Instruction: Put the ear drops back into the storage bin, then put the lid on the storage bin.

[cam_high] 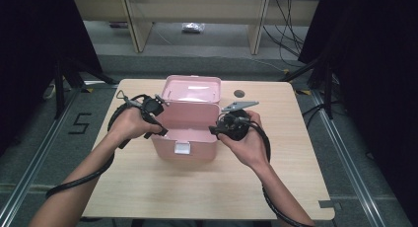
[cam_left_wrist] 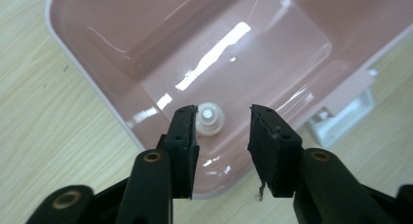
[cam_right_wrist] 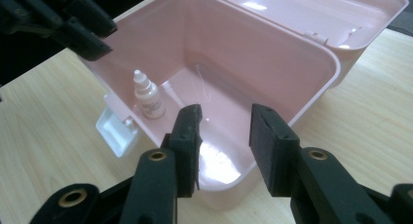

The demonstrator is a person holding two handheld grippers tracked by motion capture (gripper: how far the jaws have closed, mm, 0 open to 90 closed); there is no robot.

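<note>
A pink plastic box (cam_high: 185,150) stands mid-table with its lid (cam_high: 192,89) swung back. Inside, a small white dropper bottle (cam_right_wrist: 148,97) stands upright near the latch-side wall. My left gripper (cam_high: 162,116) hovers over the box's left rim, open. In the left gripper view it looks straight down at the bottle's cap (cam_left_wrist: 209,118), which sits below the left gripper (cam_left_wrist: 221,131) and apart from the pads. My right gripper (cam_high: 217,126) is at the box's right rim. It stands open and empty over the box's rim in the right gripper view (cam_right_wrist: 226,126).
The wooden table (cam_high: 207,187) carries the box. A white latch (cam_right_wrist: 114,129) juts from the box's front. The left gripper's black jaws (cam_right_wrist: 83,29) hang above the far corner in the right gripper view. Beyond the table are floor, desk legs and cables.
</note>
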